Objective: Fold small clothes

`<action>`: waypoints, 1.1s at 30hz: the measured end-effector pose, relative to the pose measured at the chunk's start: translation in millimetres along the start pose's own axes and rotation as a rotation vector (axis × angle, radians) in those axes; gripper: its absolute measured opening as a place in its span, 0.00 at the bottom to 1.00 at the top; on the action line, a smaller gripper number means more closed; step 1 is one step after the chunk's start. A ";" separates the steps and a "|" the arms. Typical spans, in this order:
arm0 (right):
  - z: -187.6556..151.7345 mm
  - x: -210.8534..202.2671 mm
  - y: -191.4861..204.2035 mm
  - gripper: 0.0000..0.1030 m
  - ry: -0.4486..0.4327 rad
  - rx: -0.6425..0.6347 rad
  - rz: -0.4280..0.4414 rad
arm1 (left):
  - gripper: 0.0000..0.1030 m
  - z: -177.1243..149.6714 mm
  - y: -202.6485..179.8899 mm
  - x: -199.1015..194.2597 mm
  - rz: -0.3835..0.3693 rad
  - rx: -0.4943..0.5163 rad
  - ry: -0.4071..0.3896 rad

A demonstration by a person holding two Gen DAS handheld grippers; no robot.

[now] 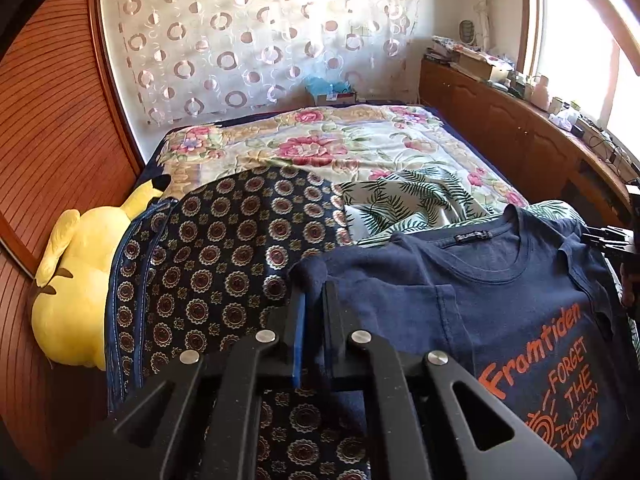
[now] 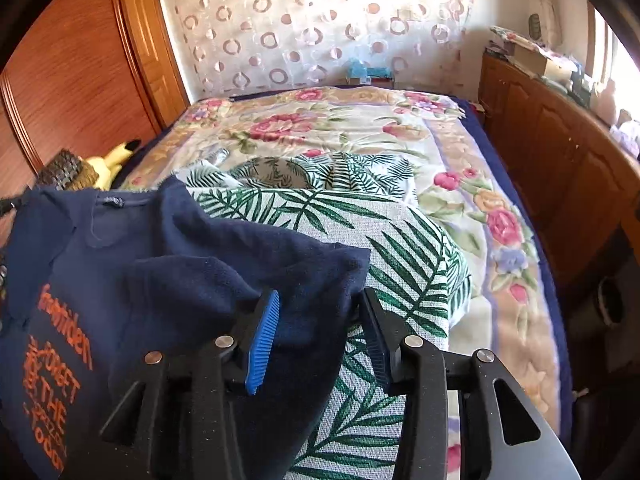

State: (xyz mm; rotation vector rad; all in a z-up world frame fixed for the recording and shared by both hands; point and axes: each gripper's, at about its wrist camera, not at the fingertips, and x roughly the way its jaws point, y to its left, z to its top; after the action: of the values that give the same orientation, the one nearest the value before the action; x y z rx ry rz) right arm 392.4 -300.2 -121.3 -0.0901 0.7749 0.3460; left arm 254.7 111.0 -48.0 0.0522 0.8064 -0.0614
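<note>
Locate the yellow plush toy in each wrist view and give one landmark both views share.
Left wrist view: the yellow plush toy fills the left edge, large, between the wooden wardrobe and the medallion-patterned dark cloth.
Right wrist view: the plush toy is small, far left of centre, only partly visible behind the navy T-shirt.
Shared landmark: the T-shirt's orange lettering.

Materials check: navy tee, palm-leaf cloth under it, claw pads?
Navy tee: soft matte knit, likely cotton jersey; it drapes limply and has a ribbed collar. Palm-leaf cloth: coarser woven fabric, visible grid weave, linen-like or polyester. Claw pads: blue ribbed rubber or soft plastic, on matte black plastic fingers.
</note>
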 end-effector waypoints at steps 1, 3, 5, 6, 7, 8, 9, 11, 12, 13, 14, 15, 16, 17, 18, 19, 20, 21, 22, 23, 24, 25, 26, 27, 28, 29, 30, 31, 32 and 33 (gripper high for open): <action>1.0 0.2 0.7 0.42 0.007 -0.007 -0.010 | 0.08 -0.6 -1.3 -1.8 -0.003 0.003 -0.005; 3.2 1.2 1.8 0.42 0.017 -0.020 -0.024 | 0.08 -1.0 -5.4 -5.5 -0.021 0.010 -0.015; 5.1 2.2 0.7 0.42 0.022 -0.024 -0.031 | 0.05 -1.9 -10.1 -10.4 -0.040 0.018 -0.030; 6.1 2.6 -0.2 0.42 0.017 -0.028 -0.030 | 0.05 -2.2 -12.2 -13.2 -0.044 0.017 -0.043; 6.9 2.8 -0.4 0.42 0.017 -0.029 -0.030 | 0.04 -2.6 -15.8 -17.5 -0.051 0.017 -0.060; 7.6 3.3 -0.2 0.42 0.017 -0.030 -0.030 | 0.04 -2.9 -19.4 -21.5 -0.063 0.019 -0.073; 8.3 4.0 0.2 0.42 0.014 -0.037 -0.032 | 0.04 -3.2 -25.3 -26.2 -0.078 0.022 -0.086; 8.2 5.0 2.4 0.42 0.014 -0.049 -0.033 | 0.04 -4.8 -33.8 -32.5 -0.099 0.030 -0.102; 8.2 5.1 3.8 0.42 0.015 -0.054 -0.029 | 0.04 -6.3 -39.3 -36.4 -0.108 0.039 -0.111; 7.8 4.6 5.4 0.37 0.017 -0.059 -0.027 | 0.04 -7.6 -42.8 -39.2 -0.114 0.045 -0.117; 7.3 3.8 8.4 0.31 0.017 -0.068 -0.024 | 0.04 -9.3 -46.4 -42.1 -0.124 0.047 -0.122; 5.9 2.9 11.3 0.26 0.016 -0.079 -0.020 | 0.04 -12.0 -50.8 -45.1 -0.134 0.053 -0.124; 5.1 2.4 12.3 0.15 0.014 -0.091 -0.011 | 0.03 -14.3 -54.2 -47.3 -0.139 0.060 -0.125; 4.2 1.3 15.6 0.11 0.015 -0.103 -0.001 | 0.03 -16.5 -56.9 -49.1 -0.142 0.064 -0.124; 3.1 -0.7 19.5 0.09 0.011 -0.114 -0.008 | 0.03 -19.5 -59.8 -51.0 -0.144 0.069 -0.123; 2.1 -4.3 22.5 0.08 -0.001 -0.120 -0.011 | 0.03 -21.9 -62.3 -52.9 -0.148 0.073 -0.122; 0.8 -9.9 24.8 0.08 -0.021 -0.121 0.004 | 0.03 -25.4 -64.0 -55.9 -0.150 0.075 -0.122; -0.5 -18.1 27.3 0.07 -0.051 -0.117 0.024 | 0.03 -27.6 -66.1 -59.9 -0.148 0.077 -0.127; -2.0 -26.9 29.5 0.07 -0.083 -0.114 0.035 | 0.03 -30.8 -66.8 -64.4 -0.143 0.080 -0.137; -3.7 -36.6 32.0 0.07 -0.115 -0.114 0.043 | 0.03 -33.2 -67.4 -69.9 -0.135 0.085 -0.149; -5.7 -47.8 34.5 0.07 -0.149 -0.116 0.051 | 0.03 -36.5 -66.9 -77.0 -0.132 0.082 -0.161; -9.0 -57.9 36.5 0.07 -0.171 -0.118 0.054 | 0.03 -39.0 -66.0 -82.8 -0.135 0.077 -0.166; -12.0 -68.9 39.1 0.07 -0.192 -0.118 0.057 | 0.03 -41.5 -66.2 -87.3 -0.134 0.074 -0.172; -15.9 -77.2 40.9 0.07 -0.206 -0.117 0.059 | 0.03 -45.2 -65.3 -94.5 -0.127 0.071 -0.183; -20.6 -85.9 43.2 0.07 -0.214 -0.119 0.062 | 0.03 -48.4 -64.5 -100.3 -0.125 0.069 -0.190; -25.5 -96.0 45.8 0.07 -0.227 -0.122 0.063 | 0.03 -51.8 -63.5 -104.9 -0.125 0.066 -0.195; -31.6 -104.5 47.2 0.07 -0.239 -0.123 0.060 | 0.03 -55.9 -62.7 -110.8 -0.125 0.062 -0.202; -38.1 -113.4 49.0 0.07 -0.251 -0.124 0.059 | 0.03 -60.7 -61.7 -116.7 -0.125 0.058 -0.208; -44.8 -123.1 50.8 0.07 -0.263 -0.124 0.059 | 0.03 -65.5 -60.6 -122.0 -0.124 0.055 -0.214; -51.0 -130.5 51.6 0.07 -0.269 -0.123 0.062 | 0.03 -71.9 -59.5 -127.9 -0.124 0.049 -0.219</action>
State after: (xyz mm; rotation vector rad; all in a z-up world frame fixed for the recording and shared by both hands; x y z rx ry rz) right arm 254.5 -297.8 -64.1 -0.1330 0.4910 0.4543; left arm 110.1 61.2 -6.7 0.0414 0.5887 -0.2009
